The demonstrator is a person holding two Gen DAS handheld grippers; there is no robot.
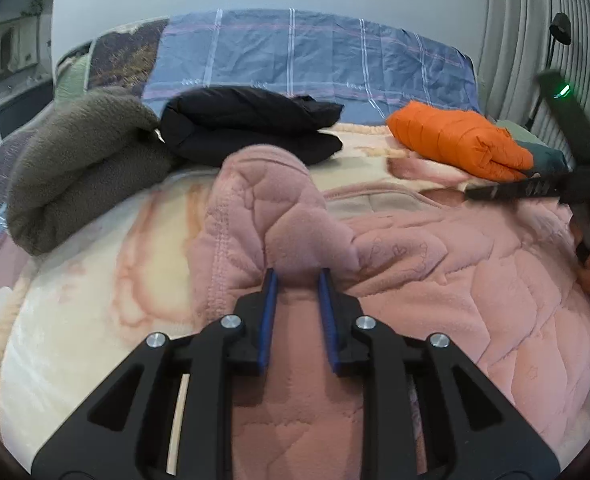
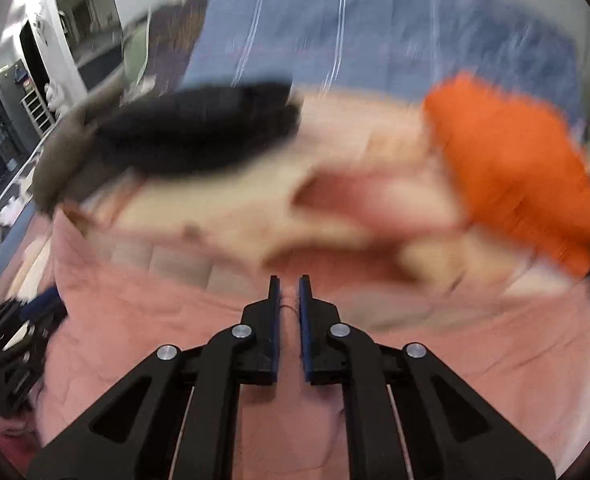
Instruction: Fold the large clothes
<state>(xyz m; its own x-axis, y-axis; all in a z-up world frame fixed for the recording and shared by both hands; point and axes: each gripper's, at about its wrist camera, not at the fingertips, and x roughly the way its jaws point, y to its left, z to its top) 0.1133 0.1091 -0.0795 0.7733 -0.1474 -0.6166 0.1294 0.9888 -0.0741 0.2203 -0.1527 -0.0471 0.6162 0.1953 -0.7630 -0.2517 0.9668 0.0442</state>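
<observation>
A large pink quilted fleece garment (image 1: pixel 435 280) lies spread on the bed. My left gripper (image 1: pixel 297 276) is shut on a bunched fold of it, and the fold rises above the fingertips. My right gripper (image 2: pixel 289 280) is shut on the same pink garment (image 2: pixel 155 312) near its edge; that view is blurred by motion. The right gripper also shows at the right edge of the left wrist view (image 1: pixel 535 188), held in a hand. The left gripper shows dimly at the lower left of the right wrist view (image 2: pixel 15 340).
Folded clothes sit at the far side of the bed: a grey fleece (image 1: pixel 79 168), a black puffer jacket (image 1: pixel 247 124) and an orange puffer jacket (image 1: pixel 459 144). A blue checked sheet (image 1: pixel 315 52) lies behind them. A cream and pink blanket (image 1: pixel 95 288) covers the bed.
</observation>
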